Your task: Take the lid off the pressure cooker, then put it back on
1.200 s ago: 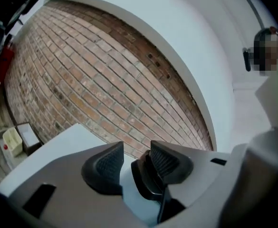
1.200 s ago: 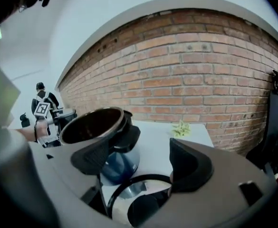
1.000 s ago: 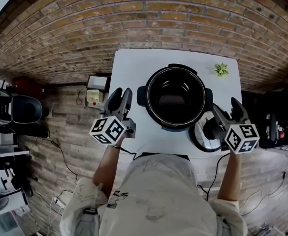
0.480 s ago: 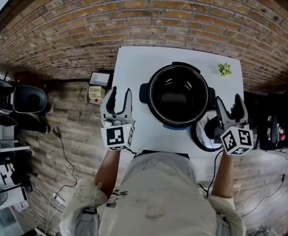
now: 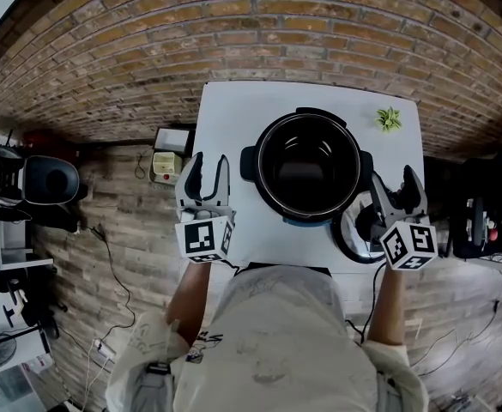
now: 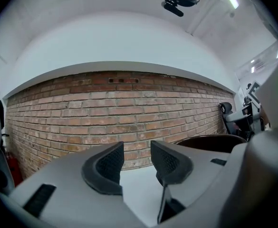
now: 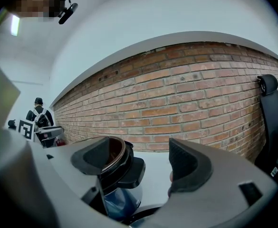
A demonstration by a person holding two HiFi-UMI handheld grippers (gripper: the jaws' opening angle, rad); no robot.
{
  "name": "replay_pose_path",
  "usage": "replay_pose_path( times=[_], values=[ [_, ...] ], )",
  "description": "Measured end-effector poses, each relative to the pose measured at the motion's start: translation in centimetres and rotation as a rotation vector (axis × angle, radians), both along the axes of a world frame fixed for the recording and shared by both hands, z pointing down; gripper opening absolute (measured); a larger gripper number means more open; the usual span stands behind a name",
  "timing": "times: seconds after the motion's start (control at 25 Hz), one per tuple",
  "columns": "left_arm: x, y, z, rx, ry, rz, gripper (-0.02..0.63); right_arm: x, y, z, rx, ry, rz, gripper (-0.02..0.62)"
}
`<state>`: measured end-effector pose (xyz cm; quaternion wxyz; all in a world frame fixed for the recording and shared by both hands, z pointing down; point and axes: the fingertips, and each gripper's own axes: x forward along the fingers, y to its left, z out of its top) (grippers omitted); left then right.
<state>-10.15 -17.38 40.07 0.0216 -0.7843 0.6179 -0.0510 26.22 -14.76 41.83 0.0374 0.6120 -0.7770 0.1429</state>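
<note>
Lid beside open cooker, under right hand-held gripper

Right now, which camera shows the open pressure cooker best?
The head view: it looks straight down into the pressure cooker, showing its whole rim, dark inside and both side handles. The right gripper view catches only its rim and one handle behind a jaw; the left gripper view shows just a sliver of rim.
</note>
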Motion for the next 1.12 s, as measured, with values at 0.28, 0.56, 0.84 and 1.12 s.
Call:
replay_pose_path(
  times=[0.28, 0.56, 0.84, 1.12],
  values=[
    [0.6, -0.4, 0.7, -0.043, 0.070, 0.033, 0.192, 0.7, 0.1, 0.4, -0.024, 0.013, 0.005, 0.405],
    [1.7, -0.9, 3.2, -0.199, 0.321, 0.123, 0.192, 1.8, 0.8, 1.2, -0.078, 0.068, 0.002, 0.405],
    [2.5, -1.5, 5.8, -0.372, 0.728, 0.172, 0.192, 1.3, 2.8, 5.4, -0.298, 0.293, -0.188, 0.403],
    [3.8, -1.6, 8.0, -0.473, 0.914, 0.197, 0.192, 1.3, 6.6, 11.4, -0.557, 0.445, -0.381, 0.403]
  ],
)
